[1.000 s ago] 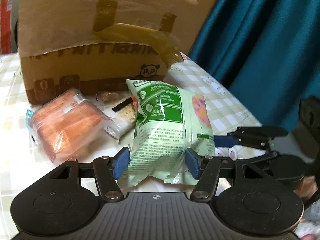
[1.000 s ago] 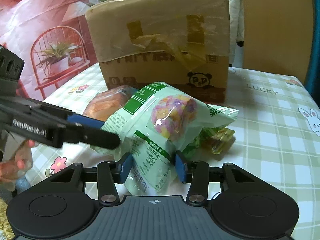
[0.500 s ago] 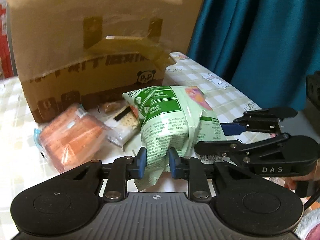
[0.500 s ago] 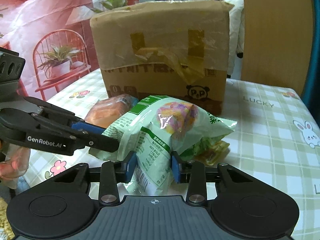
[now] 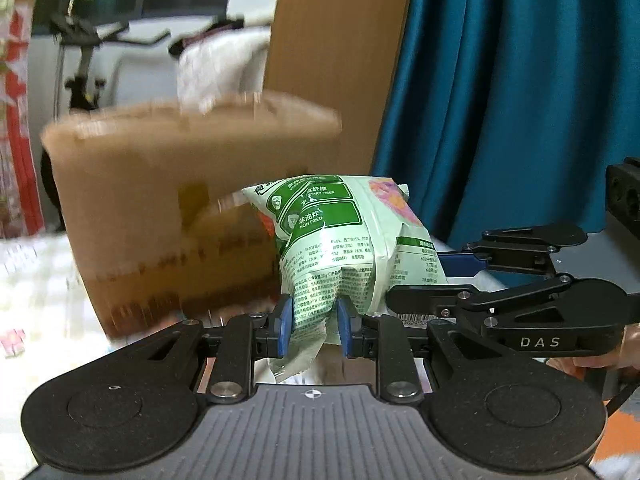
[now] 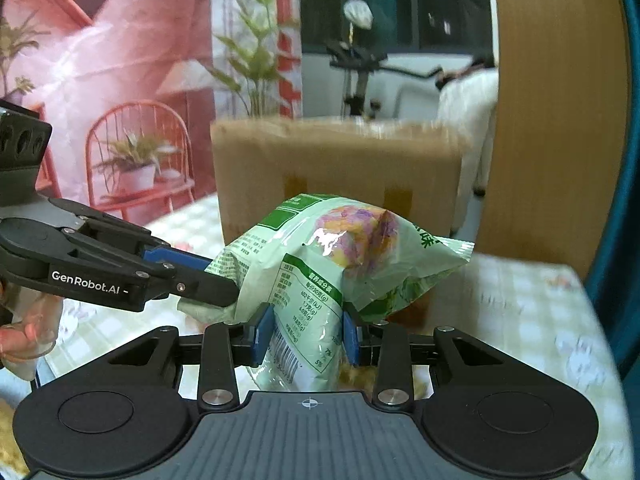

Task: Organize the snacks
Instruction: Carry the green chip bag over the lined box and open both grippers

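Green foil snack bag held up in the air above the counter, in front of a taped cardboard box. Left tool pinches the bag's lower crimped end between its blue pads; right tool clamps the bag's other end by the barcode. Each tool shows from the side in the other's view. Box is motion-blurred. Checked cloth covers the counter; teal curtain behind at the right.
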{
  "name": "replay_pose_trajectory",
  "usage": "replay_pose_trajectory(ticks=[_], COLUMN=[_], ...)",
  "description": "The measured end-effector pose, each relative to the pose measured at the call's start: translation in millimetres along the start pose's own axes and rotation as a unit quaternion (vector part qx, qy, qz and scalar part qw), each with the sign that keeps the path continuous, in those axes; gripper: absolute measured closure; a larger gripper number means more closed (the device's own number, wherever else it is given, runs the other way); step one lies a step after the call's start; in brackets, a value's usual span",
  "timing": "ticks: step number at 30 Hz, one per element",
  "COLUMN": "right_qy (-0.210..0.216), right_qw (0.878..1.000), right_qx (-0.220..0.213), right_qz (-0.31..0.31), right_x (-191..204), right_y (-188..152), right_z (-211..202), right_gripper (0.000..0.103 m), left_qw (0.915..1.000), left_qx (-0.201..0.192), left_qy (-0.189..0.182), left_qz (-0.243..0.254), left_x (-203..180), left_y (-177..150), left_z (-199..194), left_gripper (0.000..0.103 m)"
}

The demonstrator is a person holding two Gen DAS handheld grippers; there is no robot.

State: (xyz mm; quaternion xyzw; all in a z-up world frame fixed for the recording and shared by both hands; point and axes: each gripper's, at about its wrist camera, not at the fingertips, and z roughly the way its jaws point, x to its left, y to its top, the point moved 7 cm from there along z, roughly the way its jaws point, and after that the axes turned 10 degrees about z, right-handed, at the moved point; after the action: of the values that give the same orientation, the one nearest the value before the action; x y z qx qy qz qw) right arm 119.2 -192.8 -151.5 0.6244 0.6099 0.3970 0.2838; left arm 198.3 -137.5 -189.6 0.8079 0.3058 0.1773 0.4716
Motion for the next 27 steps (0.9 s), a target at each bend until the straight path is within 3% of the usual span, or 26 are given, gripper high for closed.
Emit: replay_pose_trajectory(ticks=[6, 10, 20, 27], right_qy=[0.011, 0.019, 0.028, 0.036], right_qw=[0.997, 0.994, 0.993, 0.996], right_qx=[-0.055, -0.074, -0.075, -0.036], right_qz=[-0.051, -0.076, -0.091, -0.067], right_x=[9, 11, -4, -23], right_y=[65, 108, 189, 199], right_z=[-18, -13, 68, 116], right_gripper=[0.07, 0.07, 0.07, 0.069], left_qw=[0.9974, 0.9957, 0.9952, 0.9948], left_qx=[-0.061, -0.072, -0.041, -0.013], left_qy=[0.035, 0.054, 0.088, 0.097], left_qz=[0.015, 0.024, -0.008, -0.031], left_x=[12, 30, 88, 110], left_y=[51, 77, 123, 121], left_z=[-20, -14, 26, 47], left_gripper=[0.078, 0.078, 0.078, 0.077])
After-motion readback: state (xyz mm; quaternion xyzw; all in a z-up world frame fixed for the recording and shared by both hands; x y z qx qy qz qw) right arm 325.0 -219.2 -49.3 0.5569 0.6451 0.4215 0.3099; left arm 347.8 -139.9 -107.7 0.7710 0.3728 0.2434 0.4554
